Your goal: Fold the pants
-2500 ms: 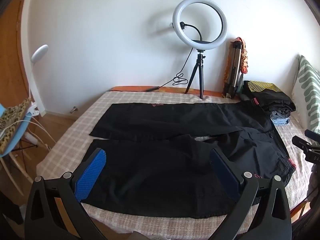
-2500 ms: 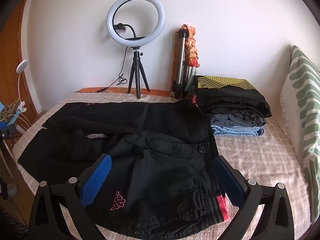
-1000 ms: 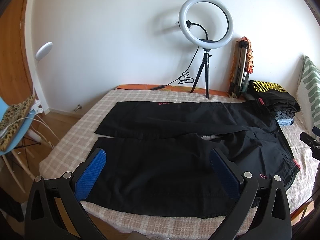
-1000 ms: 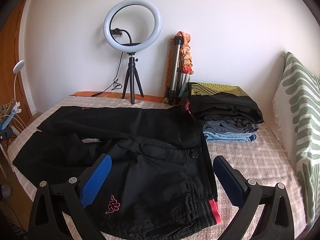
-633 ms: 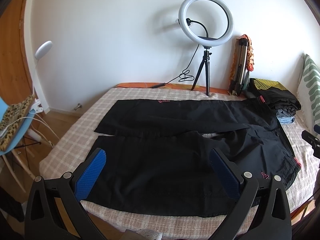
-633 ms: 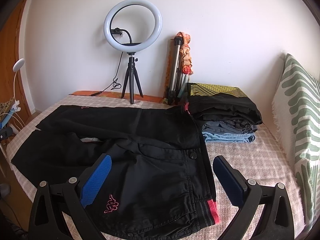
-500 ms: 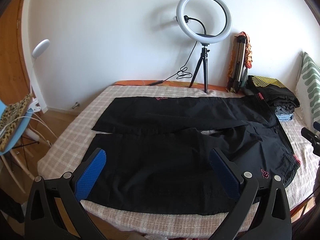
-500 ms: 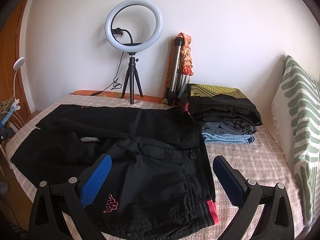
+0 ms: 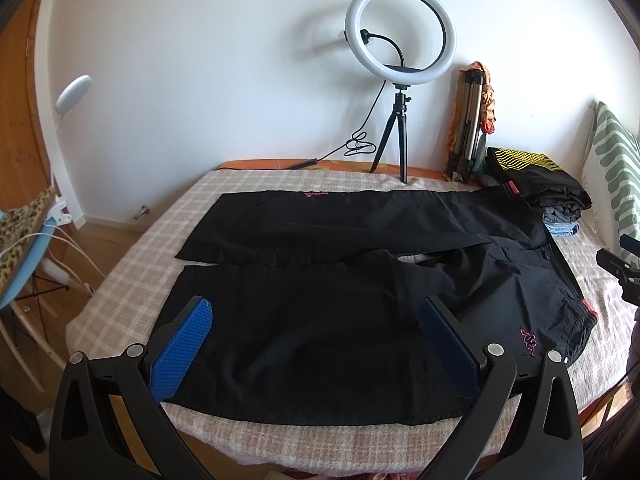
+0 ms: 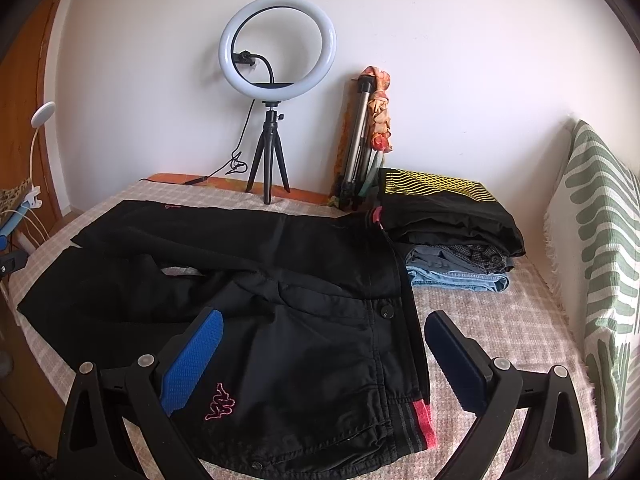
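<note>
Your left gripper (image 9: pixel 314 342) hangs with its jaws spread wide and nothing between them above the near leg of the black pants (image 9: pixel 360 280); your right gripper (image 10: pixel 322 354) is likewise released and empty over the waistband end. The pants lie flat across the checked bed cover (image 9: pixel 132 280), legs side by side, waist toward the green-patterned pillow (image 10: pixel 600 264). Just beyond the waistband sits a stack of folded clothes (image 10: pixel 448 232), touching the far hip. Behind, a ring light (image 10: pixel 278 52) on its tripod and a folded tripod (image 10: pixel 360 140) stand against the white wall.
</note>
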A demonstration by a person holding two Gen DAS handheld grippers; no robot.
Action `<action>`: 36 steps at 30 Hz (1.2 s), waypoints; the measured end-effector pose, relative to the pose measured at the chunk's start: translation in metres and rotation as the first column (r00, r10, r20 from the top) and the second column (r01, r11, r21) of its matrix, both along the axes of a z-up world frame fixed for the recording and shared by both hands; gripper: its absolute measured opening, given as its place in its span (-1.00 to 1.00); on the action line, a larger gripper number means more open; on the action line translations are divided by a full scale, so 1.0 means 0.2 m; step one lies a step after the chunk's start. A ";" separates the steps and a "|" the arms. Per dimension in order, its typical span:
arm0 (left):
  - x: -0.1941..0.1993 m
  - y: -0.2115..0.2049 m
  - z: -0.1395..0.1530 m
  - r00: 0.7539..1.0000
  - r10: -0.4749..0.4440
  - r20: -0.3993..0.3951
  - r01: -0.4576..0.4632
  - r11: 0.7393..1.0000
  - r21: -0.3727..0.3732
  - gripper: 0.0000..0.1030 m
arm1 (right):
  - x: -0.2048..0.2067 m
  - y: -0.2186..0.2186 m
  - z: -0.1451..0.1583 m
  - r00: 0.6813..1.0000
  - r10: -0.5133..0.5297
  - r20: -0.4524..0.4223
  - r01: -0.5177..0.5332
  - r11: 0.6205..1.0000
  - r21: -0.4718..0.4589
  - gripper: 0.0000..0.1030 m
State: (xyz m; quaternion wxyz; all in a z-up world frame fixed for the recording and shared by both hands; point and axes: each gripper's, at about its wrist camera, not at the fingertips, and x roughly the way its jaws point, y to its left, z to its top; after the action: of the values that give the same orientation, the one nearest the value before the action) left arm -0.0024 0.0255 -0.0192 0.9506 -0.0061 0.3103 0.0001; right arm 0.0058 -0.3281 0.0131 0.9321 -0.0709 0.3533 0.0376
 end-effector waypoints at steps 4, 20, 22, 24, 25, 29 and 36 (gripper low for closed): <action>0.01 0.03 -0.02 1.000 -0.013 -0.009 0.013 1.000 -0.021 0.81 | 0.00 0.00 -0.02 0.999 0.040 -0.016 -0.040 0.999 0.027 0.96; 0.00 0.31 -0.19 0.985 0.001 -0.174 -0.004 1.000 -0.019 0.32 | -0.15 0.53 -0.40 0.772 0.573 -0.275 -0.590 0.807 0.027 0.59; -0.01 0.35 -0.22 0.980 0.001 -0.200 -0.007 1.000 -0.028 0.26 | -0.19 0.59 -0.46 0.726 0.610 -0.319 -0.640 0.768 0.011 0.56; -0.03 0.40 -0.24 0.976 0.009 -0.219 -0.020 0.999 -0.048 0.22 | -0.21 0.63 -0.52 0.693 0.624 -0.362 -0.668 0.744 0.002 0.51; -0.03 0.43 -0.26 0.974 0.018 -0.227 -0.033 0.998 -0.061 0.21 | -0.21 0.64 -0.55 0.682 0.625 -0.379 -0.675 0.737 0.000 0.50; -0.05 0.55 -0.31 0.962 0.067 -0.265 -0.099 0.989 -0.111 0.20 | -0.19 0.66 -0.59 0.675 0.615 -0.408 -0.675 0.738 -0.003 0.47; -0.07 0.67 -0.35 0.948 0.118 -0.296 -0.160 0.980 -0.119 0.20 | -0.12 0.71 -0.61 0.645 0.636 -0.424 -0.683 0.728 0.052 -0.01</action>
State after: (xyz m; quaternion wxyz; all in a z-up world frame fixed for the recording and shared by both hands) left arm -0.0163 0.1592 -0.0889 0.8902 -0.0954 0.4432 0.0460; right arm -0.0186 -0.1866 -0.1093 0.7513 -0.2374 0.4933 0.3687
